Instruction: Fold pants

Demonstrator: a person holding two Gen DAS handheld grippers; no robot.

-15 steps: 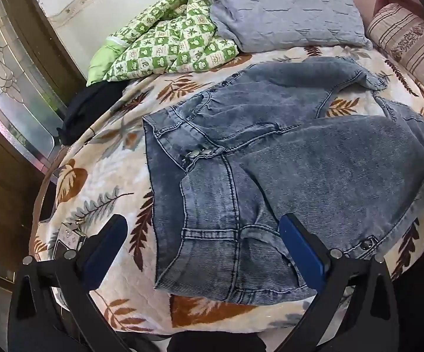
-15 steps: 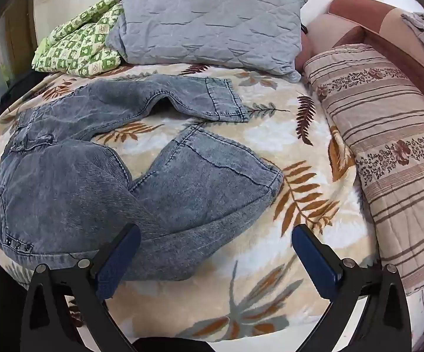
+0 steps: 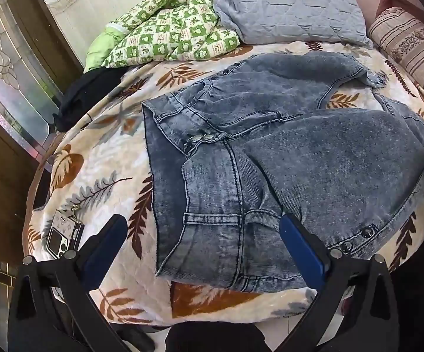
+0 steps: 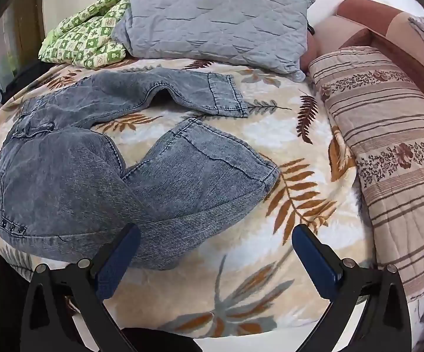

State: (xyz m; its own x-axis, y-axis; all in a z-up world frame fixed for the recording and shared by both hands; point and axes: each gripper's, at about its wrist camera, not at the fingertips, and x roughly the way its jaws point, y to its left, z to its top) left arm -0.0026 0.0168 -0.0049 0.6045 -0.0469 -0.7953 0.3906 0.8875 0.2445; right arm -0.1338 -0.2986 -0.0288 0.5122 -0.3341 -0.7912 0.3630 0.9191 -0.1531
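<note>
A pair of washed blue denim pants (image 3: 314, 158) lies crumpled on the leaf-print bedspread (image 3: 94, 173). The waistband faces left, and the two legs (image 4: 182, 176) spread to the right, the near one doubled over on itself. My left gripper (image 3: 203, 234) hovers open over the waistband end, its blue pads (image 3: 303, 249) clear of the cloth. Over the near edge of the folded leg my right gripper (image 4: 216, 249) hangs open, holding nothing.
A grey quilted pillow (image 4: 212, 20) and a green checked blanket (image 3: 168, 38) lie at the bed's far side. A striped bolster (image 4: 388, 152) runs along the right. A phone with keys (image 3: 63, 234) rests near the left corner, and a dark garment (image 3: 85, 96) at the left edge.
Both views have shifted only slightly; the left gripper sits a little further back, so the phone at the bed's corner shows more. The pants lie as before.
</note>
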